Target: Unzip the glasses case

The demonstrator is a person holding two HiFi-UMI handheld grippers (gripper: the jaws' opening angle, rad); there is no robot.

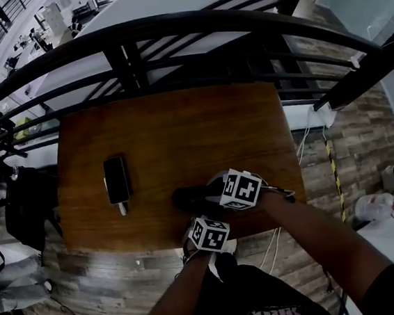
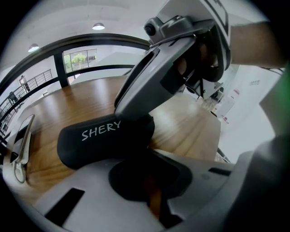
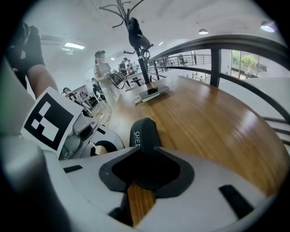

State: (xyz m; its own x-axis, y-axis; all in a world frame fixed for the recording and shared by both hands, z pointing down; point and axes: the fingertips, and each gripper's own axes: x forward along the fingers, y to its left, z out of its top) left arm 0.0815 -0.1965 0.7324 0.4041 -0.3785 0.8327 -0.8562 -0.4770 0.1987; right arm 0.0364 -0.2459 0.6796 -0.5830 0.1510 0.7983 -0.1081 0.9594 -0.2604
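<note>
Phone (image 1: pixel 116 180) lies left on the table (image 1: pixel 178 113), with bare wood beyond it. We see the glasses case (image 1: pixel 189 197) near the front edge. Our left gripper (image 2: pixel 149 181) sits at its side, and we cannot tell its grip. Our right gripper (image 3: pixel 142 176) clamps its end, with open board to the right.

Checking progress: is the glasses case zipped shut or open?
Shut: the glasses case shows one closed black shell, no gap in either gripper view.

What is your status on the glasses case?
Right gripper shut on glasses case end. Left gripper beside it, grip unclear. Phone lies apart, not in way.
</note>
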